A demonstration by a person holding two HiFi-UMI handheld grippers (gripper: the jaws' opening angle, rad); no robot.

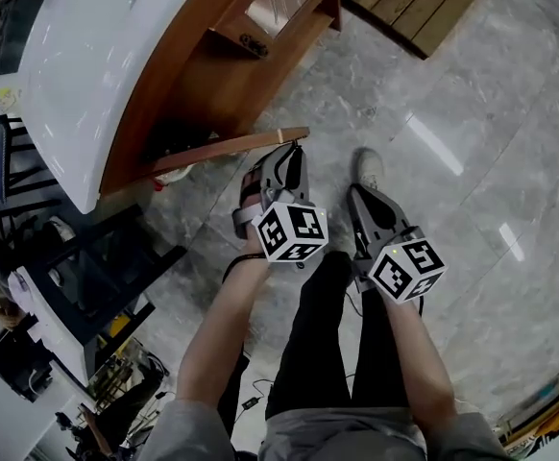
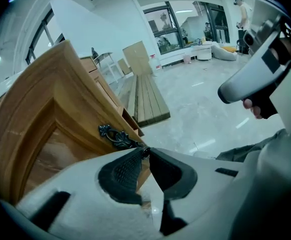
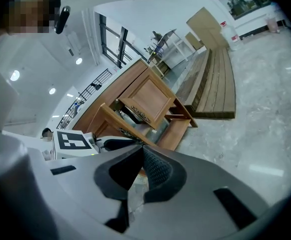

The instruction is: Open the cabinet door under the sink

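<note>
The left claw [image 2: 145, 152] pinches the handle [image 2: 116, 135] of the swung-out cabinet door [image 1: 230, 147]; the right claw [image 3: 141, 148], closed and empty, hangs just beside it.

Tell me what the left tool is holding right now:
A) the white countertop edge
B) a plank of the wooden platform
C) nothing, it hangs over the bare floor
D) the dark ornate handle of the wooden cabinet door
D: in the left gripper view, the left tool has its jaws closed on the end of the dark ornate handle fixed to the wooden cabinet door.
</note>
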